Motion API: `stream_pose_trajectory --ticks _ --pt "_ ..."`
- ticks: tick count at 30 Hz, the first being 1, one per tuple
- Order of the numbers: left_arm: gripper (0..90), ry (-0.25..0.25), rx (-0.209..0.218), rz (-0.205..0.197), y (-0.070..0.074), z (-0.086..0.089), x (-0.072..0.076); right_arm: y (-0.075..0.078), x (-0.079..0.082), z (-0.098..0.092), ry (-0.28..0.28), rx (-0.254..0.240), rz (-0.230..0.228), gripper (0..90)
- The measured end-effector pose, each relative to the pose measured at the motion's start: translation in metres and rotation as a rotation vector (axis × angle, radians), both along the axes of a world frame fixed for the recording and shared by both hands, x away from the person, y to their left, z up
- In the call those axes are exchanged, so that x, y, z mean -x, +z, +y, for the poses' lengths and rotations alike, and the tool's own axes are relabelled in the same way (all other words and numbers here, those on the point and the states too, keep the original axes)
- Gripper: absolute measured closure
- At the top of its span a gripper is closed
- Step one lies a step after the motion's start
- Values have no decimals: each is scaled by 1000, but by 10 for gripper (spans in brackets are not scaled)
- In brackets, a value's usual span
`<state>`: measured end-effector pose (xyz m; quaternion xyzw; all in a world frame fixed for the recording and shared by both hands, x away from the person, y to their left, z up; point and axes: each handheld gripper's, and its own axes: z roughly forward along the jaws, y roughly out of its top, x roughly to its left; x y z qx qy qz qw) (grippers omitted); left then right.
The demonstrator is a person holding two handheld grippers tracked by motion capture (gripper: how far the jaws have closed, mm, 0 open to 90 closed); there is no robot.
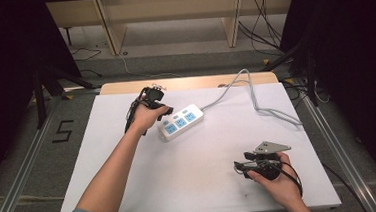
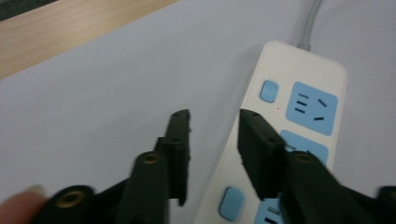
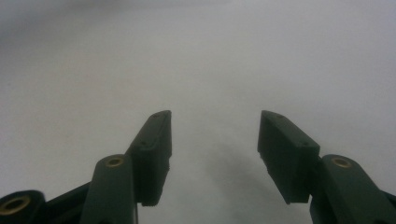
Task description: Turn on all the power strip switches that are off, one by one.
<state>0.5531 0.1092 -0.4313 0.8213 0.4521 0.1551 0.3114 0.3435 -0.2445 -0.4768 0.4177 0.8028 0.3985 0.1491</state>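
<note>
A white power strip point(image 1: 181, 121) with blue sockets lies on the white sheet point(image 1: 201, 180), left of the middle, and its grey cable point(image 1: 234, 85) runs off to the back right. My left gripper point(image 1: 168, 112) is at the strip's left end. In the left gripper view the strip point(image 2: 303, 84) lies under the left gripper point(image 2: 215, 116). One jaw hangs over the strip's top and the other over the sheet beside it, with a gap between them and no pad pressing. My right gripper point(image 1: 240, 161) rests near the front right, open above bare sheet point(image 3: 215, 116).
The cable loops toward the sheet's right edge point(image 1: 282, 117). A strip of wooden tabletop point(image 1: 184, 82) shows behind the sheet. Metal rails and loose cables lie on the floor on both sides.
</note>
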Motion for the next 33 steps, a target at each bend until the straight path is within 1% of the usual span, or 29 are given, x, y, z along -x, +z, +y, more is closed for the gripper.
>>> stream_pose_trajectory --ticks 1,3,4,6,9,10,15,18,22,23,24,26,30,31,33 --pt "784 10 5 -4 0 1 1 0 0 0 0 0 0 456" --pt "885 10 8 -8 -1 4 2 0 0 0 1 0 0 456" --pt "894 10 10 -4 -2 4 2 0 0 0 1 0 0 456" --pt "896 0 3 0 -4 5 3 0 0 0 2 0 1 456" --pt "896 4 4 0 -5 7 4 -1 0 1 4 1 3 456" --pt "897 5 14 6 -6 8 4 -1 0 1 4 0 4 456" --pt "897 -2 14 22 -5 8 6 -1 0 1 6 3 4 456" --pt "896 5 31 37 -4 8 7 -1 0 1 6 2 4 456" --pt "896 -13 10 57 -5 7 8 -1 0 2 7 1 5 456" --pt "897 -14 7 59 -5 7 8 -1 0 2 7 1 5 456" --pt "897 -10 13 61 -6 6 8 -1 0 2 7 1 5 456" --pt "896 -19 2 66 -5 6 9 -1 0 2 6 0 6 456" --pt "896 -35 -5 75 -7 4 9 -1 0 2 10 3 7 456" --pt "897 -40 -13 84 -7 4 9 -1 0 2 10 4 7 456" --pt "897 -47 -14 90 -7 4 9 -1 0 2 9 3 7 456"
